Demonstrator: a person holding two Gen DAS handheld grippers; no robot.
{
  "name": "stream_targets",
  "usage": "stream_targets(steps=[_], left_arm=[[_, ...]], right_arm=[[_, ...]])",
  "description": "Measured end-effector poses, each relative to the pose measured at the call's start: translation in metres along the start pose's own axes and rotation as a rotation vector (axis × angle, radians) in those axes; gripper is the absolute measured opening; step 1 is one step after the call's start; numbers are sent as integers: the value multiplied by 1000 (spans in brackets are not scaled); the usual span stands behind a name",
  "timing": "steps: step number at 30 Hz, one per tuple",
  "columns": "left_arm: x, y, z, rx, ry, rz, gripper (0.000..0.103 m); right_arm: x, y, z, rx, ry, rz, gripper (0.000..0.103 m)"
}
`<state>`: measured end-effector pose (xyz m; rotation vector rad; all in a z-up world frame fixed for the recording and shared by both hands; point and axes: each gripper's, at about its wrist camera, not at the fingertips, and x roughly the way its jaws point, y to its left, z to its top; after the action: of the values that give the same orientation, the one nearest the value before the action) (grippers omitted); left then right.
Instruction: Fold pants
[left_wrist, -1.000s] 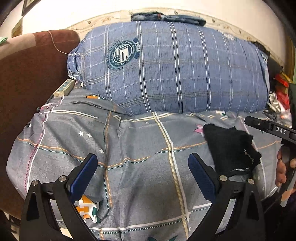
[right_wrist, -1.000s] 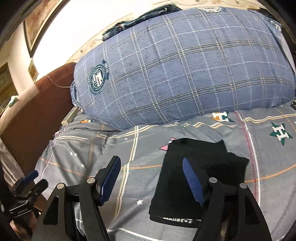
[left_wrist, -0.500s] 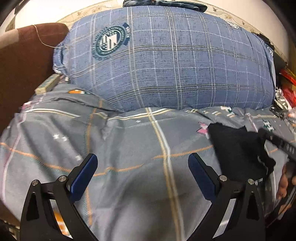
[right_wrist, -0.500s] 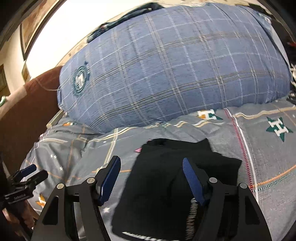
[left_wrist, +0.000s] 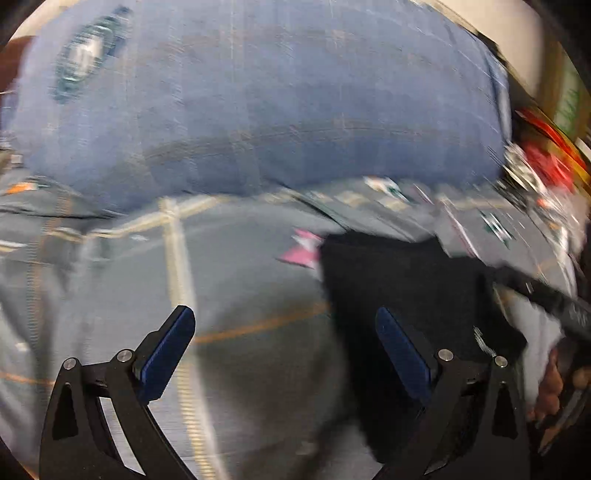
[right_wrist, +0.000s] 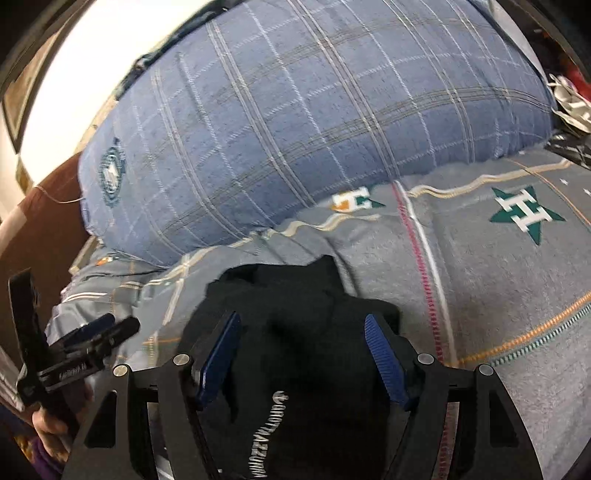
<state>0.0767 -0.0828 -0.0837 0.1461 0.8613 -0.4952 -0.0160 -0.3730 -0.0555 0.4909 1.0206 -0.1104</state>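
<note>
The right tongs (right_wrist: 301, 354) stand spread over the black pants (right_wrist: 295, 306), one blue pad on either side of the bunched cloth and neither pinching it; whether the pads touch the fabric I cannot tell. The left tongs (left_wrist: 284, 347) are likewise spread, holding nothing, with the pants (left_wrist: 402, 295) lying ahead and to their right, just past the right-hand pad. The pants rest in a compact dark bundle on the grey patterned bedspread (right_wrist: 498, 295), short of the big blue plaid pillow (right_wrist: 314, 129) beyond the tips. Judging by that bundle, the folding looks well along, and the step in hand seems to be the right tongs setting up a grip on the stack, for a last fold or a tidy-up. The next move would call for closing on an edge through all layers, so the top layer does not slide off. The right wrist view is sharp and shows white lettering on the waistband below the fingers, plus the left tongs off to the left. The left wrist view is smeared by motion, yet it alone shows the bundle's outline and red clutter (left_wrist: 543, 162) far right.
</note>
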Motion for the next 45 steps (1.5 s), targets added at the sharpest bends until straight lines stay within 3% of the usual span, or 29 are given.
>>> stream_targets(steps=[4, 9, 23, 45], left_arm=[[12, -8, -12, 47, 18, -54, 99], [10, -10, -14, 30, -2, -104, 99], [-7, -9, -18, 44, -31, -28, 99], [4, -7, -20, 45, 5, -40, 99]], right_arm=[[2, -7, 2, 25, -6, -9, 71], [7, -4, -1, 19, -7, -25, 71], [23, -3, -12, 13, 54, -62, 71], [28, 0, -14, 37, 77, -1, 73]])
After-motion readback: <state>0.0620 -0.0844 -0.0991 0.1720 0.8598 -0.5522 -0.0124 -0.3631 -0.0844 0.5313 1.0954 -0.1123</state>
